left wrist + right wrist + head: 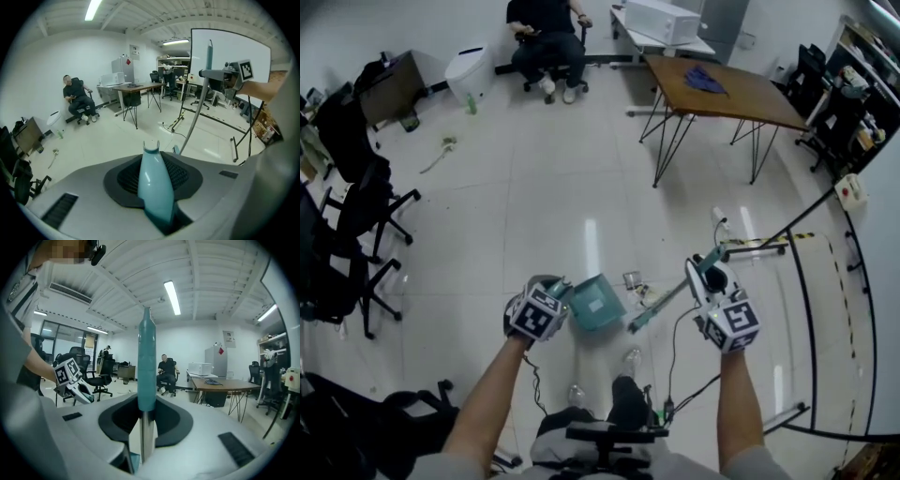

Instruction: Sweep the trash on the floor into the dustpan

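Left hand-held gripper (561, 292) is pinching the teal dustpan (598, 306) by its handle, right hand-held gripper (705, 270) is clamping the broom (661, 305), and the trash (634, 280) lying on the floor (581, 169) just beside the dustpan is probably going to scatter if the broom is swinging wide.

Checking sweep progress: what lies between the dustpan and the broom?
In the head view, small trash scraps lie between the dustpan and the broom.

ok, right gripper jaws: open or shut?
Shut on the broom handle. In the right gripper view, the teal and metal shaft stands clamped between the jaws of the right gripper.
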`<state>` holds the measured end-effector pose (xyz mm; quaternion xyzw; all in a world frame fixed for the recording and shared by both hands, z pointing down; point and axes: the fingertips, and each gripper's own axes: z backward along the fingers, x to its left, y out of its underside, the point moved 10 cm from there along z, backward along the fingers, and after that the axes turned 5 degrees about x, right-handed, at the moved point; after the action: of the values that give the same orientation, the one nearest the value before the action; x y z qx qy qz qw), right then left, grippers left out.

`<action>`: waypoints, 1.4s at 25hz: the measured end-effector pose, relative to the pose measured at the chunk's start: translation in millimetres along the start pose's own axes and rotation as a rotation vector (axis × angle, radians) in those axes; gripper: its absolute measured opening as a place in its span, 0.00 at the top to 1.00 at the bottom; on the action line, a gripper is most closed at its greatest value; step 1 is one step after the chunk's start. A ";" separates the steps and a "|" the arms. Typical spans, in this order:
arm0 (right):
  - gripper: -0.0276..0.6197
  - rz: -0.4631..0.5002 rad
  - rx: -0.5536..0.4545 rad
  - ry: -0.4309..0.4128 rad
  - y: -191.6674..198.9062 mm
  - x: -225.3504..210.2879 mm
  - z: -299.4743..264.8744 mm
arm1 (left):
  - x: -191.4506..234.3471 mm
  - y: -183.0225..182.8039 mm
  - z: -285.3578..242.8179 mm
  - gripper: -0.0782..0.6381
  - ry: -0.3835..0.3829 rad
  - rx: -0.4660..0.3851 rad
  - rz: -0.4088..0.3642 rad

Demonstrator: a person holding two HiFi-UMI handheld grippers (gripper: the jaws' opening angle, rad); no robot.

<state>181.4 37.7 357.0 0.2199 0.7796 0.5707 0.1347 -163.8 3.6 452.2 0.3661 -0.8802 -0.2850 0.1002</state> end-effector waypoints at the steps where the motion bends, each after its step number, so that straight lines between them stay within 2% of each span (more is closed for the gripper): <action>1: 0.84 0.007 0.005 -0.006 11.4 -12.6 -2.4 | -1.4 -4.3 -11.0 0.75 0.005 0.016 -0.009; 6: 0.84 0.066 0.057 -0.052 64.9 -82.4 -29.4 | -6.6 -38.4 -69.8 0.75 0.007 0.072 -0.051; 10: 0.84 0.104 0.150 -0.085 110.7 -119.7 -49.4 | -14.0 -63.0 -111.2 0.75 0.034 0.122 -0.104; 14: 0.84 0.125 0.208 -0.101 154.5 -137.3 -80.5 | -12.5 -77.7 -147.5 0.75 0.079 0.142 -0.156; 19: 0.84 0.167 0.244 -0.107 206.2 -139.5 -118.8 | -13.5 -91.7 -180.0 0.75 0.089 0.143 -0.158; 21: 0.85 0.114 0.224 -0.119 220.6 -133.3 -127.8 | -12.3 -97.7 -184.5 0.75 0.094 0.145 -0.158; 26: 0.84 -0.121 0.092 -0.134 223.6 -124.6 -152.7 | -7.7 -102.9 -190.7 0.74 0.103 0.151 -0.156; 31: 0.84 -0.261 0.016 -0.169 215.0 -125.6 -170.1 | -7.5 -100.0 -190.9 0.74 0.104 0.151 -0.152; 35: 0.84 -0.327 -0.020 -0.213 203.7 -117.4 -184.8 | -3.0 -95.4 -189.7 0.74 0.107 0.145 -0.147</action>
<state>236.5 -122.8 603.3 0.1480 0.7806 0.5224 0.3095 -32.5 -129.9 552.5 0.4507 -0.8626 -0.2071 0.0990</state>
